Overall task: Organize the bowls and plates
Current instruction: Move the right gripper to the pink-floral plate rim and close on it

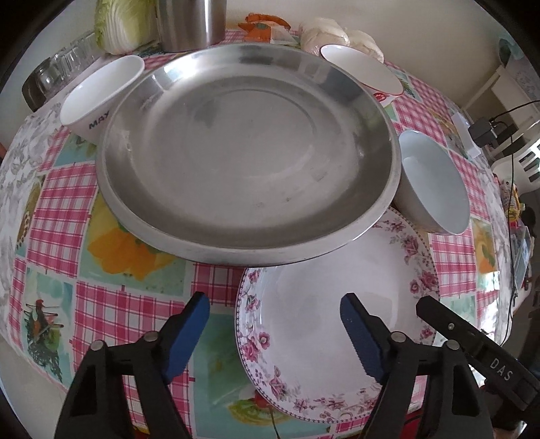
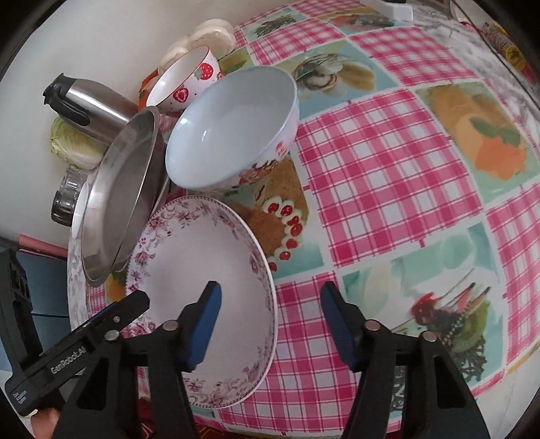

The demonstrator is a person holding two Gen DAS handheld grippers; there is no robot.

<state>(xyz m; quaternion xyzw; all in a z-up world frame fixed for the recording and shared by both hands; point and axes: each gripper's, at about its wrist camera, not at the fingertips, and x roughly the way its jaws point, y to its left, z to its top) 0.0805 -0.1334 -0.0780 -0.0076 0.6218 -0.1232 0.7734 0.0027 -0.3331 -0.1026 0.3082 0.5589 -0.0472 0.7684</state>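
The floral plate point(image 1: 337, 324) lies at the near edge of the tabletop point(image 2: 388, 175), its far rim tucked under the steel dish point(image 1: 246, 152). Both the left gripper point(image 1: 275, 315) and right gripper point(image 2: 270, 305) straddle its rim, jaws partly open, pads not touching. Judging by this, the pickup is beginning; next the jaws must pinch the rim.

A plain cream wall point(image 1: 422, 30) stands behind the surface point(image 1: 111, 304), which wears a glossy pink-checked cloth with food pictures. White furniture point(image 1: 519, 84) and dark cables point(image 1: 513, 189) sit off to one side in soft daylight.
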